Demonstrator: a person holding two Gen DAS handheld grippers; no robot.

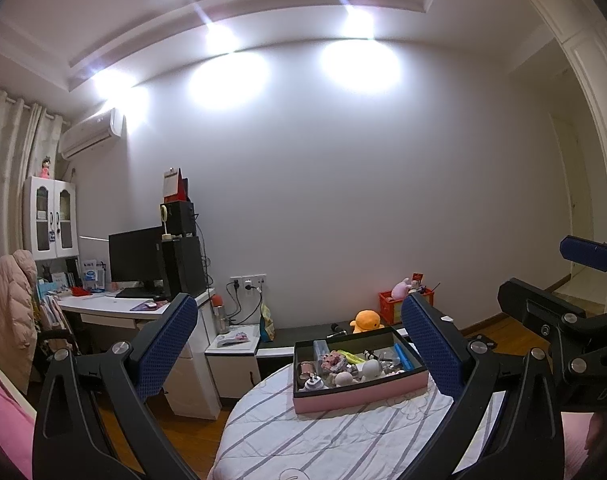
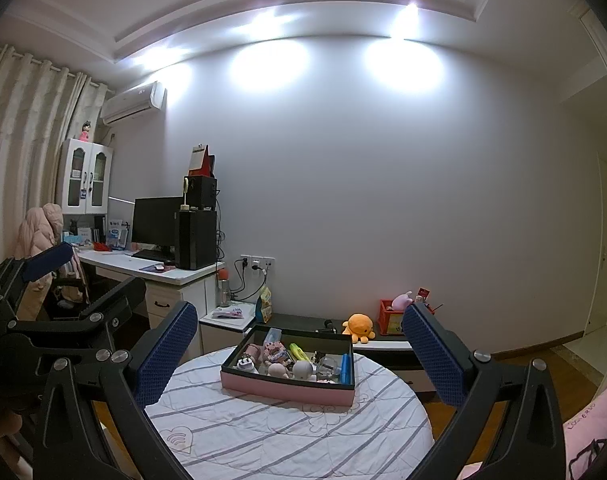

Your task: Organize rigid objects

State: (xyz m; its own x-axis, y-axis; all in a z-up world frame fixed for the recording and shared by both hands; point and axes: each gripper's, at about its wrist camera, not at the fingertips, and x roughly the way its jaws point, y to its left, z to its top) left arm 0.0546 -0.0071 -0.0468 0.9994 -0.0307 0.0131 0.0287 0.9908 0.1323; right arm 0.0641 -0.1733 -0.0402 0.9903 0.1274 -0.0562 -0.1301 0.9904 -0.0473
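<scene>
Pink box (image 1: 359, 376) of small rigid objects sits on the striped round surface (image 2: 287, 436), ahead of your released, empty left gripper (image 1: 299, 344) and right gripper (image 2: 299, 348), long axis left-right, neither clearly nearer.

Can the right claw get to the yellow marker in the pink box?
Probably yes. The right claw is open and empty, the pink box has no lid, and the yellow marker lies on top, though other small things crowd it.
</scene>
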